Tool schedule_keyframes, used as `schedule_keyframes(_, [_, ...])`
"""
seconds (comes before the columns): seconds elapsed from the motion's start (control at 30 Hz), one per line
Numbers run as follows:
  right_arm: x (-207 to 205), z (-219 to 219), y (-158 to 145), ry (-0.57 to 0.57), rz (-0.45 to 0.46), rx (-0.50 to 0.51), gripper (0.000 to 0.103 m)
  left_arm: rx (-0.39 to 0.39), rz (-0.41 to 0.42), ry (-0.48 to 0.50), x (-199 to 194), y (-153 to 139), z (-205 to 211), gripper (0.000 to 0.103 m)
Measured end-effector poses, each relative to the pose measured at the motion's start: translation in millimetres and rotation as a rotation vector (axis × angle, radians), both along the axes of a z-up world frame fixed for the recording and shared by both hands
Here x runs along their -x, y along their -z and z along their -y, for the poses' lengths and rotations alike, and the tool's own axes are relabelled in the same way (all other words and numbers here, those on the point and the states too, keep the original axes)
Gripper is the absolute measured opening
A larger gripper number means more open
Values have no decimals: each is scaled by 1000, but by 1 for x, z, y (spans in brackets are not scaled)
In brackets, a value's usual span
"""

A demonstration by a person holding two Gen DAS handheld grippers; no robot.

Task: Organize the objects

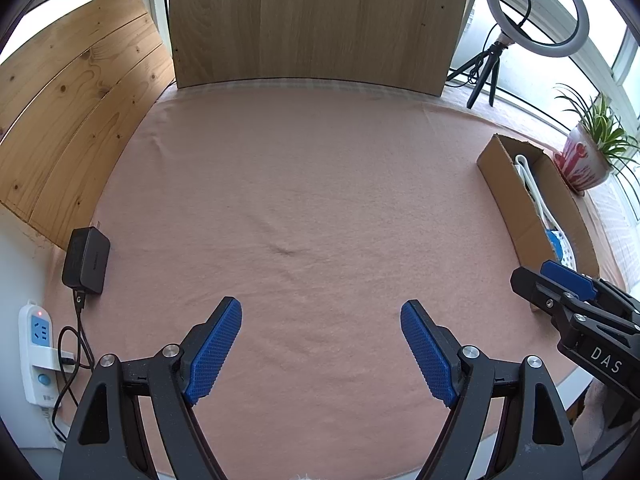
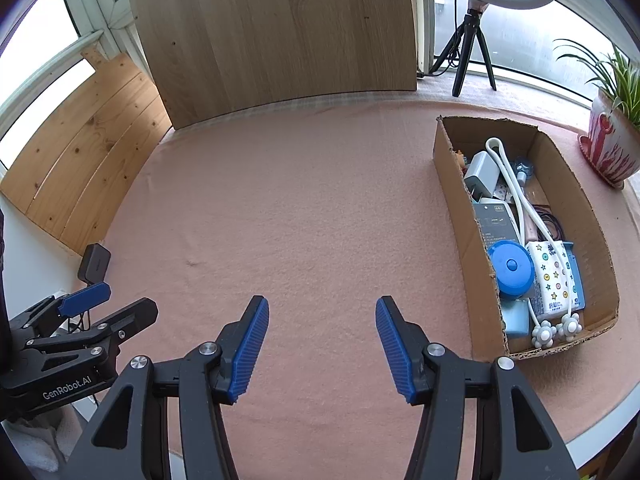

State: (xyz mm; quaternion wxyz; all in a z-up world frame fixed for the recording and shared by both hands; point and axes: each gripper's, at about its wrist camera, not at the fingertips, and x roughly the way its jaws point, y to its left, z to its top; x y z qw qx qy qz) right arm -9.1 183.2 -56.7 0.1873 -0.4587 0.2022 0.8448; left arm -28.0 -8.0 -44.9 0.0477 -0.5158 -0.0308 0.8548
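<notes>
A cardboard box (image 2: 452, 200) stands on the right side of the pink tablecloth (image 2: 300, 200) and holds several small items: a blue round case (image 2: 510, 266), a tissue pack with stars (image 2: 554, 278), a white charger (image 2: 482, 174) and a white looped cord (image 2: 516, 188). My right gripper (image 2: 322, 320) hovers open over bare cloth, left of the box. My left gripper (image 1: 321, 322) is open too, over the cloth's middle front. The box (image 1: 516, 208) also shows in the left wrist view, with the right gripper (image 1: 556, 284) in front of it.
A black power adapter (image 1: 86, 260) lies at the cloth's left edge, cabled to a white power strip (image 1: 38, 354). Wooden boards (image 1: 312, 20) lean at the back and left. A ring light on a tripod (image 1: 536, 8) and a potted plant (image 1: 588, 152) stand at the back right.
</notes>
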Motion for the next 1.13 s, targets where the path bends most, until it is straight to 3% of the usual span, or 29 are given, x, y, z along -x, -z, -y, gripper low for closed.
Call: schedule_keyframes(1.13, [5, -3, 12, 12, 21, 29, 54, -17, 15, 10, 4, 6, -2, 85])
